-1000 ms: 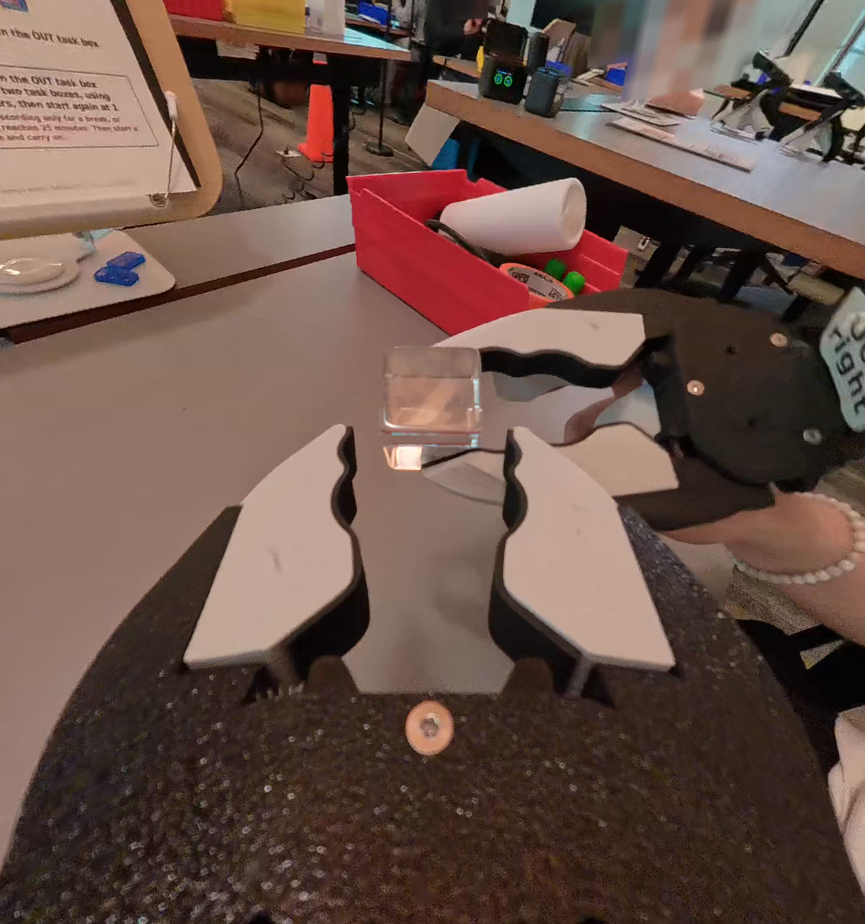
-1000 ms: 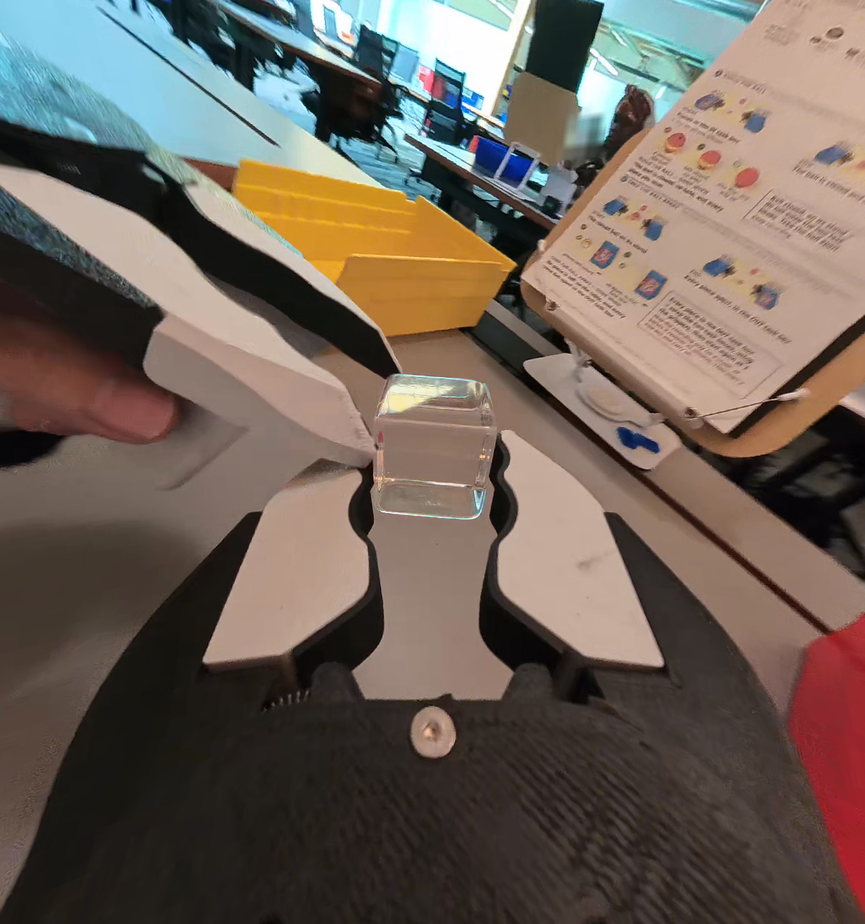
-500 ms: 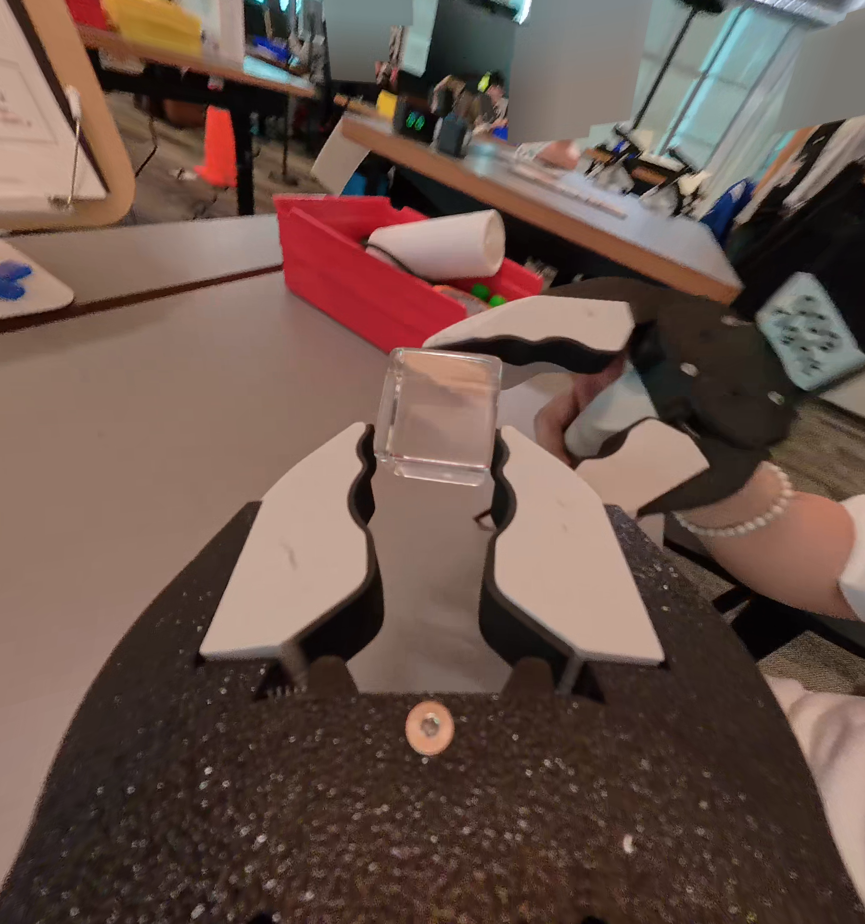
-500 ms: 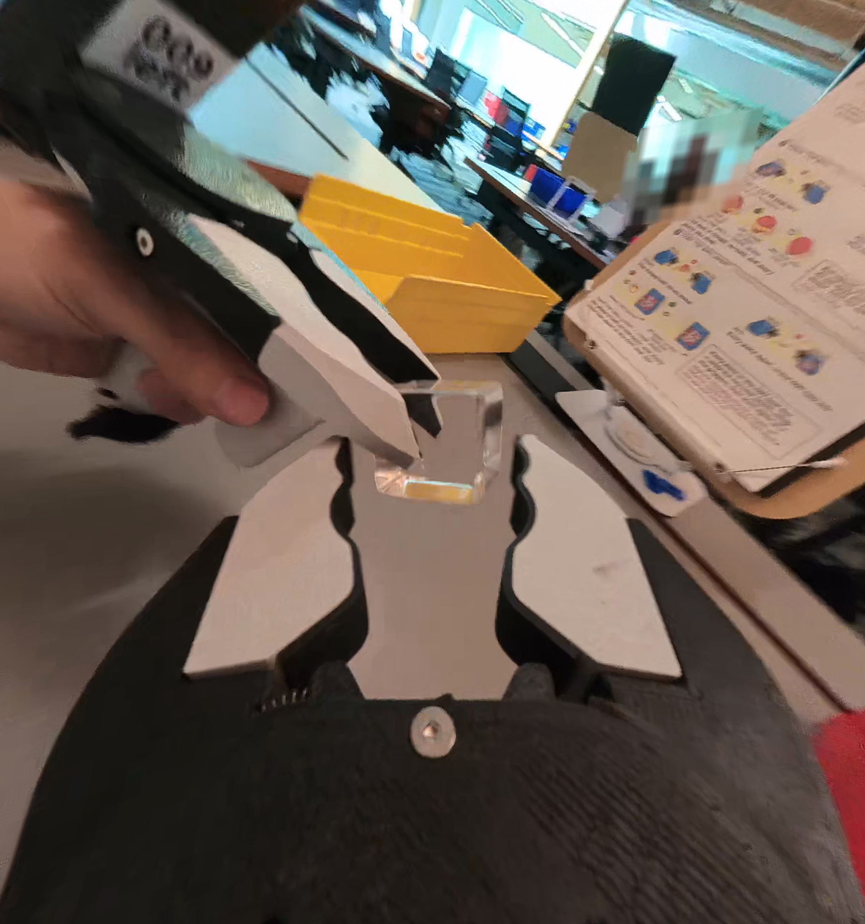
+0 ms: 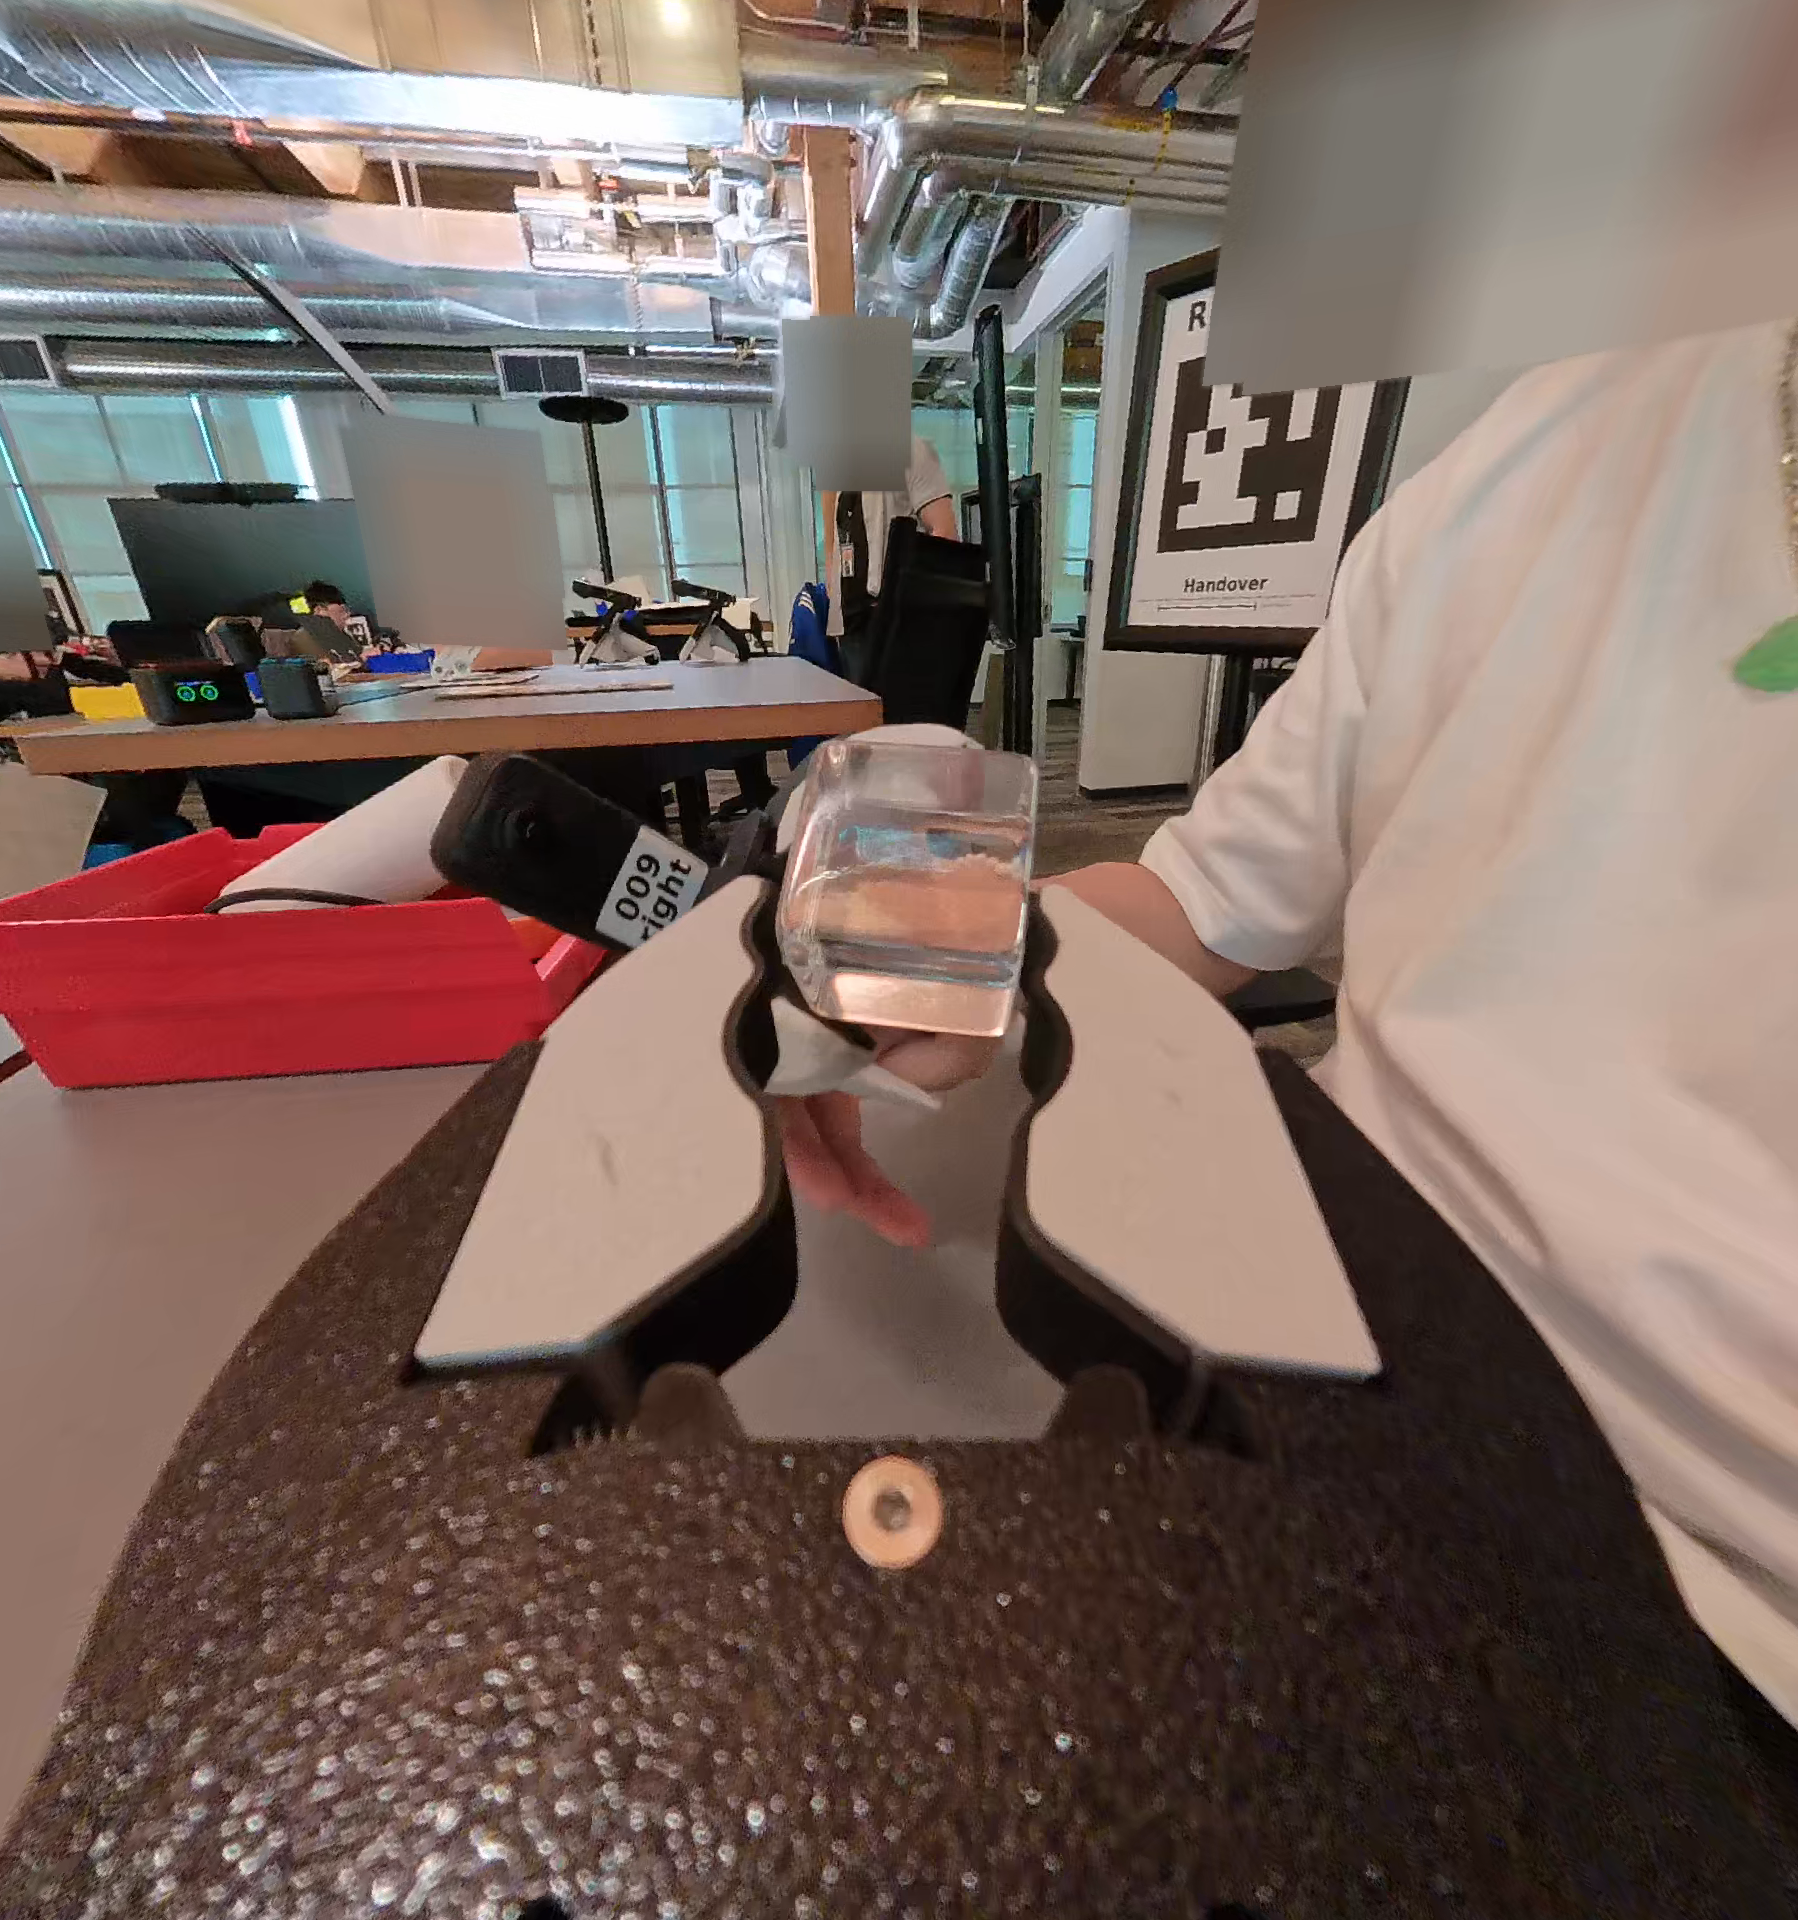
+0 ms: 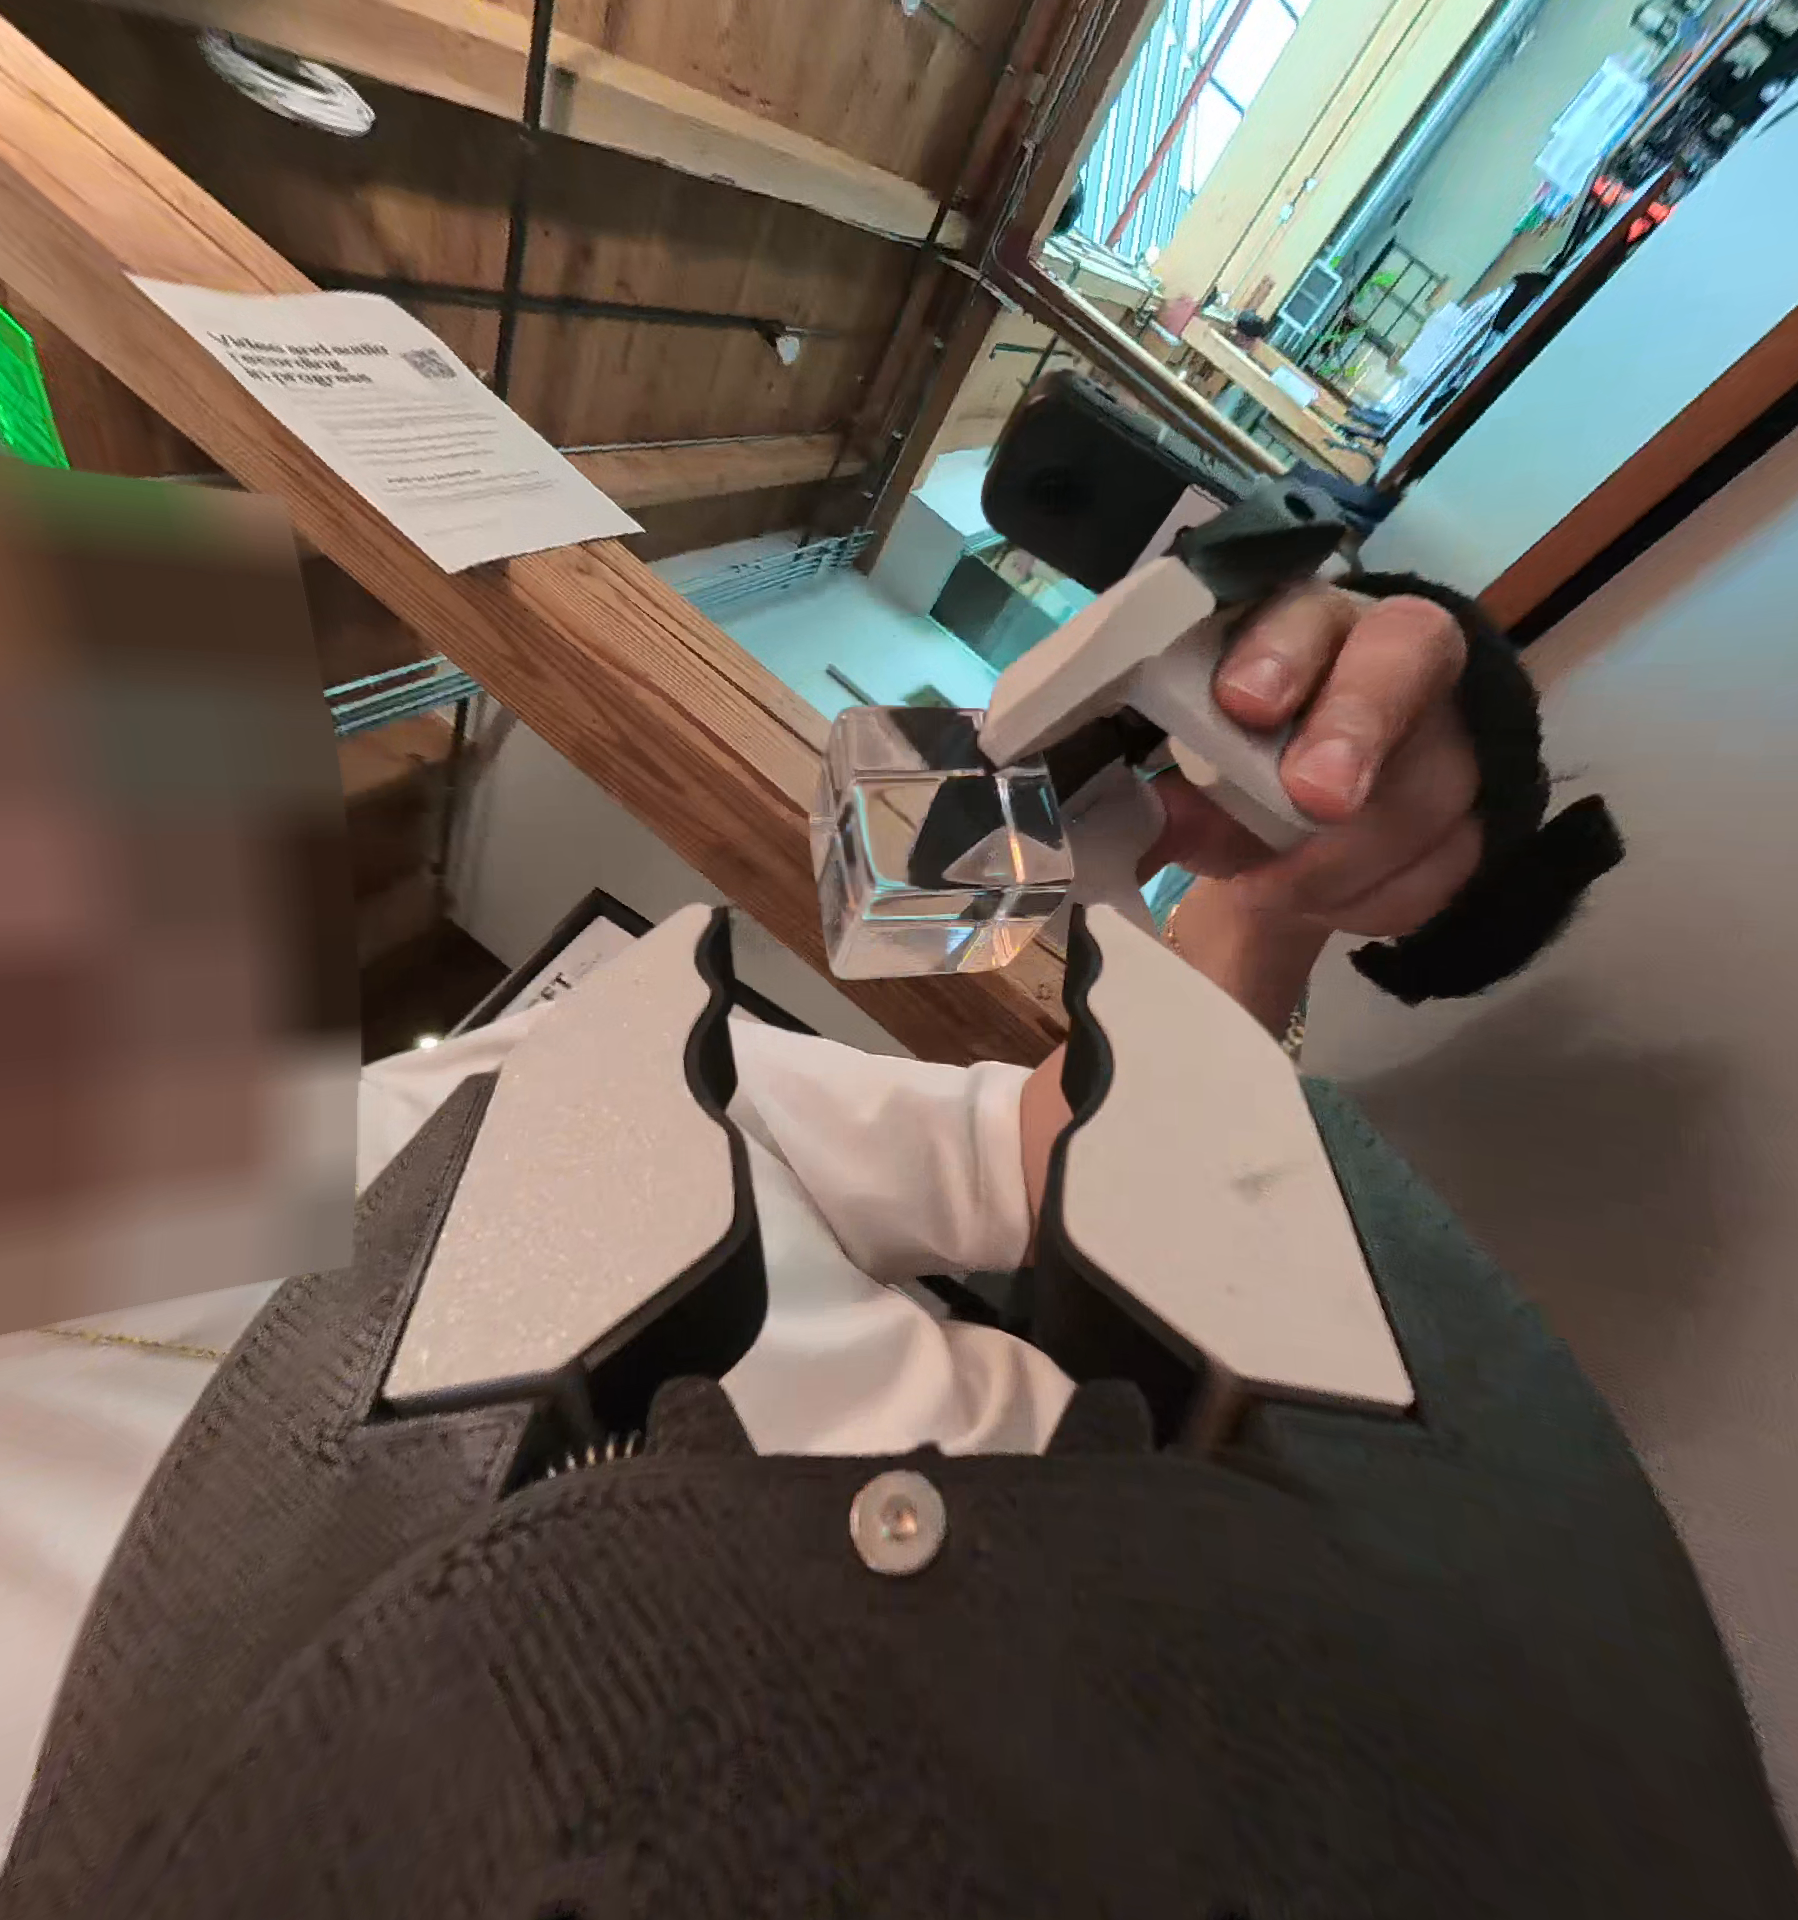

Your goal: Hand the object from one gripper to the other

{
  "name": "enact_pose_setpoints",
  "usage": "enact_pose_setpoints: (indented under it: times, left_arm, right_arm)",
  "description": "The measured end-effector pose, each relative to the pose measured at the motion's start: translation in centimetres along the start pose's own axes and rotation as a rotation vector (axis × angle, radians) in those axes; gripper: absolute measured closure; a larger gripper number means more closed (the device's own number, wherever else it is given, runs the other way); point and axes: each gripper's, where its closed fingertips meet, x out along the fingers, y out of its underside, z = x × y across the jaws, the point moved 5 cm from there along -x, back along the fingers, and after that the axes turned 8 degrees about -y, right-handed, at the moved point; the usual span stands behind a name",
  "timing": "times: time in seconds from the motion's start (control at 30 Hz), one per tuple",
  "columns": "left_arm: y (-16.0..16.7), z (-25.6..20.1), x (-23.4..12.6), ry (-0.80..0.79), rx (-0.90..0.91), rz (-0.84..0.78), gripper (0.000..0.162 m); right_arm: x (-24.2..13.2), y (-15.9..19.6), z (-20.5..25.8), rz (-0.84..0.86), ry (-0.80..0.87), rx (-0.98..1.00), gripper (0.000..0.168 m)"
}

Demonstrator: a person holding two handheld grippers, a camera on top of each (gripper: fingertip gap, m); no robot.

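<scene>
1. Clear cube is sitting pinched at the tips of the L gripper, off the table, slightly tilted; no long axis.
2. R gripper is spread, empty; cube is hanging just past its tips, not touching.
3. Hand is squeezing the L gripper's trigger.
4. Red bin w/ white roll is sitting behind on the left; person's white shirt is filling the right.

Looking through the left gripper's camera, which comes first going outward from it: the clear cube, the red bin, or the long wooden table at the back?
1. Clear cube, right between the left gripper's fingers.
2. Red bin, off to the left on the same table.
3. Long wooden table, far behind the bin, across the room.
</scene>
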Motion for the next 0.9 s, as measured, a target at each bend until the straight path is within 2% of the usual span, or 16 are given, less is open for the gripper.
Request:
enact_pose_setpoints:
  times: [0.07, 0.13, 0.17, 0.2, 0.3, 0.43, 0.5, 0.6, 0.73, 0.83, 0.9]
  left_arm:
    - [0.4, 0.0, 0.0, -0.001, 0.03, 0.007, 0.119]
    - [0.7, -0.2, 0.3, 0.013, 0.057, 0.01, 0.119]
    - [0.9, -0.3, 0.5, 0.026, 0.058, 0.011, 0.119]
    - [1.2, -0.3, 0.6, 0.03, 0.06, 0.014, 0.119]
    - [1.6, -0.4, 1.2, 0.04, 0.068, 0.012, 0.119]
    - [1.7, 0.5, 1.4, -0.052, 0.074, 0.033, 0.118]
    - [1.8, 1.3, 1.4, -0.143, 0.052, 0.091, 0.116]
    - [1.7, 3.0, 1.6, -0.32, -0.005, 0.154, 0.104]
    - [1.3, 4.5, 2.5, -0.475, -0.165, 0.145, 0.093]
    - [1.0, 4.8, 3.4, -0.56, -0.139, 0.095, 0.095]
    - [0.6, 4.6, 3.9, -0.625, 0.007, 0.047, 0.097]
  right_arm:
    - [0.3, 0.7, -1.0, 0.033, 0.044, 0.016, 0.108]
    - [0.5, 1.3, -1.7, 0.085, 0.103, -0.018, 0.095]
    - [0.6, 1.2, -1.6, 0.074, 0.092, -0.019, 0.095]
    - [0.6, 0.9, -1.4, 0.039, 0.064, -0.014, 0.096]
    - [0.5, 0.5, -1.1, -0.008, 0.024, -0.033, 0.118]
    - [0.0, -0.6, -0.8, -0.031, 0.069, -0.171, 0.12]
    - [-0.8, -1.4, -0.7, -0.012, 0.194, -0.318, 0.12]
    - [-2.1, -2.7, -0.3, 0.031, 0.444, -0.588, 0.121]
    - [-3.5, -4.2, 0.2, 0.012, 0.756, -0.895, 0.121]
    - [-3.8, -4.7, 0.5, -0.057, 0.858, -0.954, 0.121]
    - [-4.0, -5.1, 1.1, -0.171, 0.804, -0.883, 0.121]
